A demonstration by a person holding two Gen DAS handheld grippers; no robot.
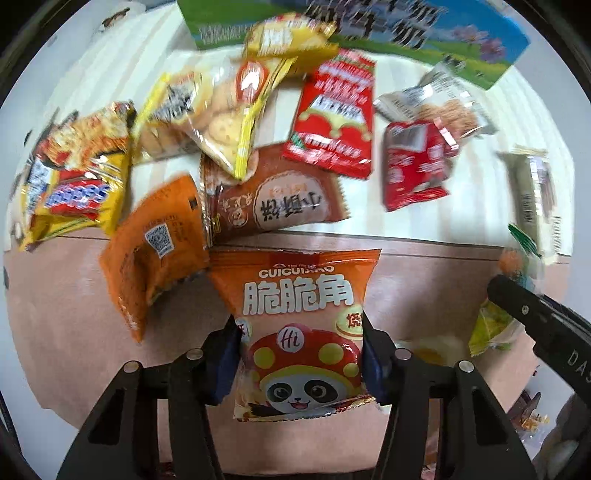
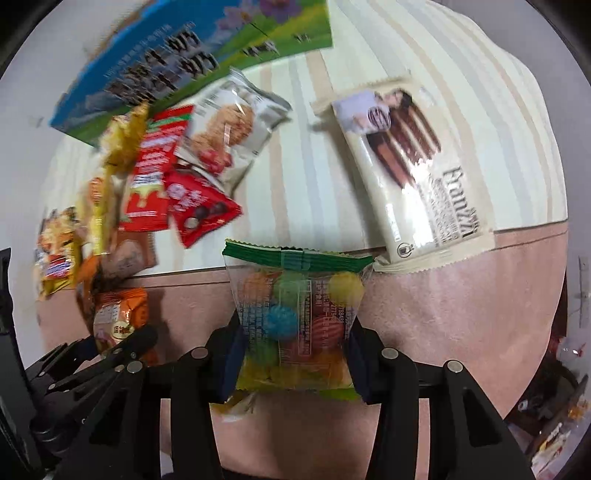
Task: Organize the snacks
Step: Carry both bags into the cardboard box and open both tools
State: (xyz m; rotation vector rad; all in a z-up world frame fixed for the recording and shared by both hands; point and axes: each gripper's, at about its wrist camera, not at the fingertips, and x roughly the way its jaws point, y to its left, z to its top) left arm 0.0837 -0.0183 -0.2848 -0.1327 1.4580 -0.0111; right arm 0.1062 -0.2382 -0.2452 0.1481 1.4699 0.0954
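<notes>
My left gripper (image 1: 300,354) is shut on an orange panda snack bag (image 1: 299,317) and holds it above the pink surface (image 1: 66,332). My right gripper (image 2: 293,354) is shut on a clear candy bag with coloured balls (image 2: 295,314), green seal on top. The right gripper also shows in the left wrist view (image 1: 532,314) at the right with the candy bag (image 1: 495,328). The left gripper shows in the right wrist view (image 2: 110,358) at the lower left with the panda snack bag (image 2: 118,317). Several snack packets lie in a loose heap on the striped cloth (image 1: 406,221).
A blue-green milk carton box (image 1: 443,33) stands at the back, also in the right wrist view (image 2: 184,55). A cream Franzzi wafer pack (image 2: 417,173) lies apart at the right. A brown pastry pack (image 1: 273,195), red packs (image 1: 332,114) and yellow packs (image 1: 74,192) crowd the cloth's front edge.
</notes>
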